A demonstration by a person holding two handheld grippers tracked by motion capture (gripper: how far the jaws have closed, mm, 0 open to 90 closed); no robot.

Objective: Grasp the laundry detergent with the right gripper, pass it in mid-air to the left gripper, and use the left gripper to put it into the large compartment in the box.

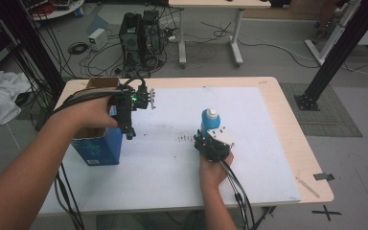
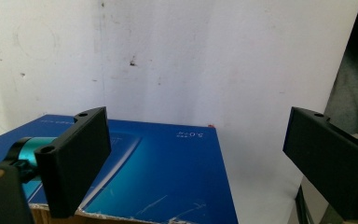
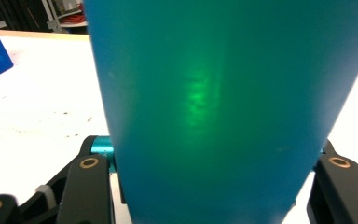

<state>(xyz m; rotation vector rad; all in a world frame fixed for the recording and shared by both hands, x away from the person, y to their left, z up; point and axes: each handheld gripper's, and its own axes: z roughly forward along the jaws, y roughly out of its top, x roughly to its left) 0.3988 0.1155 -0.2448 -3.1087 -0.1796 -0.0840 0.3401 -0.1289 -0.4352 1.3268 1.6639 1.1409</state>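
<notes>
A blue bottle (image 1: 209, 123) with a white cap stands upright on the white sheet right of the table's middle. My right gripper (image 1: 210, 137) comes at it from the near side and holds its lower body. In the right gripper view the bottle (image 3: 223, 102) spans the whole gap between the two jaws of the right gripper (image 3: 209, 191). My left gripper (image 1: 130, 130) hangs over the right edge of a blue box (image 1: 98, 146) at the left, pointing down. Its jaws stand wide apart in the left gripper view, where the left gripper (image 2: 196, 154) has nothing between them and the blue box (image 2: 168, 177) lies below.
The white sheet (image 1: 172, 167) covers most of the wooden table (image 1: 292, 139). The box's top is open brown cardboard (image 1: 100, 84). Beyond the far edge stand a computer tower (image 1: 141, 36), loose cables and another table's legs (image 1: 211, 33). A black frame post (image 1: 335, 52) rises at the right.
</notes>
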